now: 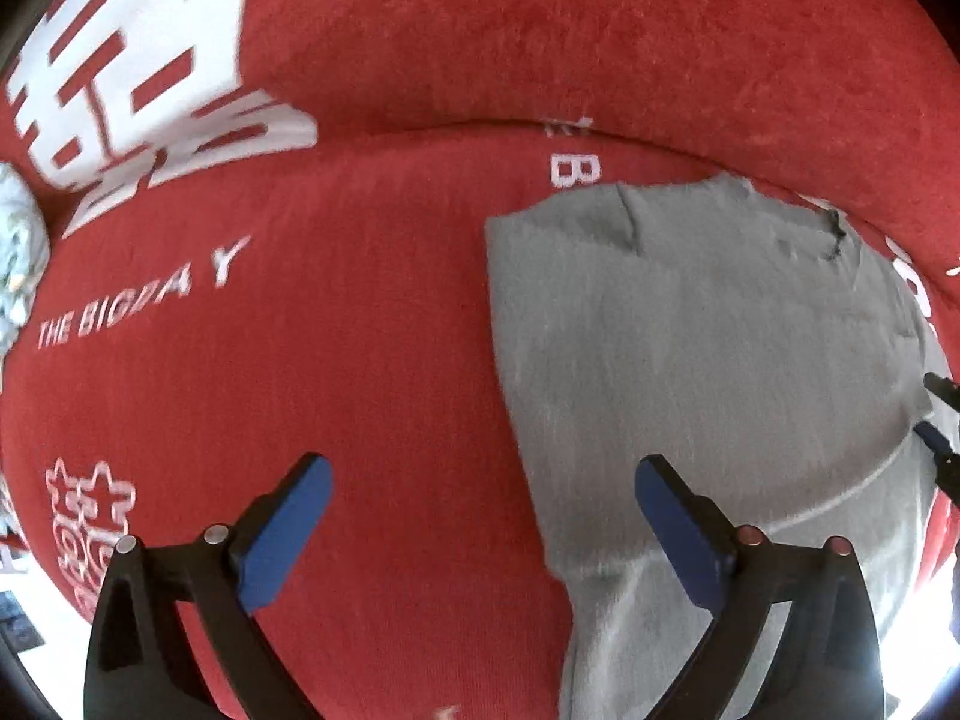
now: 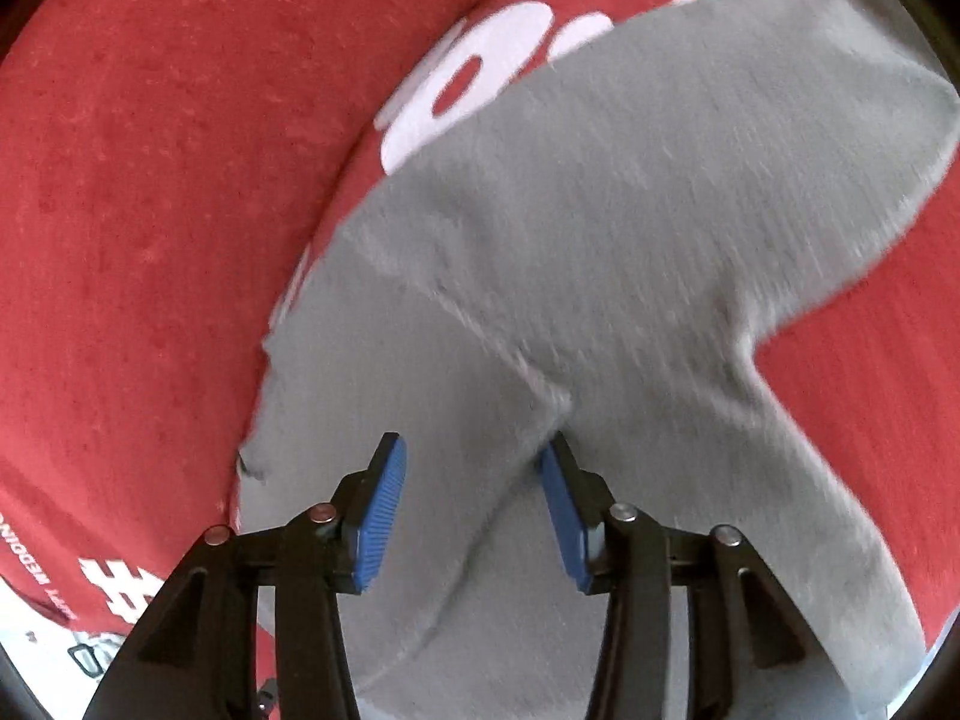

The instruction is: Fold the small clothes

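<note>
A small grey knit garment point(image 1: 690, 348) lies flat on a red cloth with white lettering point(image 1: 300, 360). In the left wrist view my left gripper point(image 1: 480, 474) is open and empty, its right finger over the garment's left edge, its left finger over the red cloth. In the right wrist view the same grey garment point(image 2: 630, 210) fills the middle, a raised fold running across it. My right gripper point(image 2: 471, 450) is open, its blue pads point(image 2: 378, 516) just above the grey fabric near that fold. The right gripper's tips point(image 1: 939, 420) show at the far right of the left wrist view.
A second red cloth layer or cushion point(image 1: 600, 30) rises behind the garment. A pale blue bundle of fabric point(image 1: 18, 252) lies at the far left edge. A white surface with a printed label point(image 2: 90, 654) shows at the lower left of the right wrist view.
</note>
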### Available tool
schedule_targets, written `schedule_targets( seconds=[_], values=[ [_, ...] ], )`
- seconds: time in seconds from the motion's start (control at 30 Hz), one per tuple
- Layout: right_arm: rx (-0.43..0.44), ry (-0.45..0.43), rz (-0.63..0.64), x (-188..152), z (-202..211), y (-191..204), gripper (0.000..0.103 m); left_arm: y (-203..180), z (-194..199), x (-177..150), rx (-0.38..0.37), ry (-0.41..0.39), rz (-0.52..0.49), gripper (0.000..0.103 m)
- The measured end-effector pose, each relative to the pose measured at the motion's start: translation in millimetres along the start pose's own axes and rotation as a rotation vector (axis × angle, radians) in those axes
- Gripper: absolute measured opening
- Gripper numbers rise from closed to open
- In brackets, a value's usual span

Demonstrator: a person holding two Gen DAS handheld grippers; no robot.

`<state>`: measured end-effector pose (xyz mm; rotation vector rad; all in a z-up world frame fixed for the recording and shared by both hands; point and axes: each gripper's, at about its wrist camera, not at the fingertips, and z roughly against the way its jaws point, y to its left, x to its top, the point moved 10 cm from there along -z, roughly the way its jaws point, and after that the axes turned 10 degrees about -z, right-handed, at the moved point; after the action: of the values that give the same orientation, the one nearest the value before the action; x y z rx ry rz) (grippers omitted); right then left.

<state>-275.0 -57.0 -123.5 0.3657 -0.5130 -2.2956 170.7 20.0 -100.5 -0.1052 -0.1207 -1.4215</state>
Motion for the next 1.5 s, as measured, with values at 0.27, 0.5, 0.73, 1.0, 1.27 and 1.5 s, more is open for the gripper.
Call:
schedule_targets(
  seconds=[0.27,0.5,0.73,1.0,1.27,1.5],
  values=[
    [-0.013,0.012,0.055,3.8,-7.2,10.4,0.044,19.7,-51.7,55.9,-0.058,0.031,0.103,0.101],
    [-0.025,0.009,0.169,9.2,0.8,24.2,0.007,4.6,-50.9,78.7,-0.158,-0.014,0.074,0.011],
    [0.009,-0.089,0.453,11.3,21.2,86.3,0.007,15.7,-41.2,68.8,-0.16,-0.057,0.132,0.011],
    [-0.13,-0.003,0.416,15.5,-21.1,31.5,0.008,26.8,-49.4,68.6,-0.134,-0.053,0.133,0.011],
    [-0.171,-0.074,0.338,6.6,17.8,18.9,0.015,15.8,-6.4,58.4,-0.063,-0.075,0.024,0.011],
    [-0.117,0.006,0.488,-44.1,-3.7,49.5,0.015,-29.2,-11.3,13.2,-0.105,-0.013,-0.072,0.011]
  ],
)
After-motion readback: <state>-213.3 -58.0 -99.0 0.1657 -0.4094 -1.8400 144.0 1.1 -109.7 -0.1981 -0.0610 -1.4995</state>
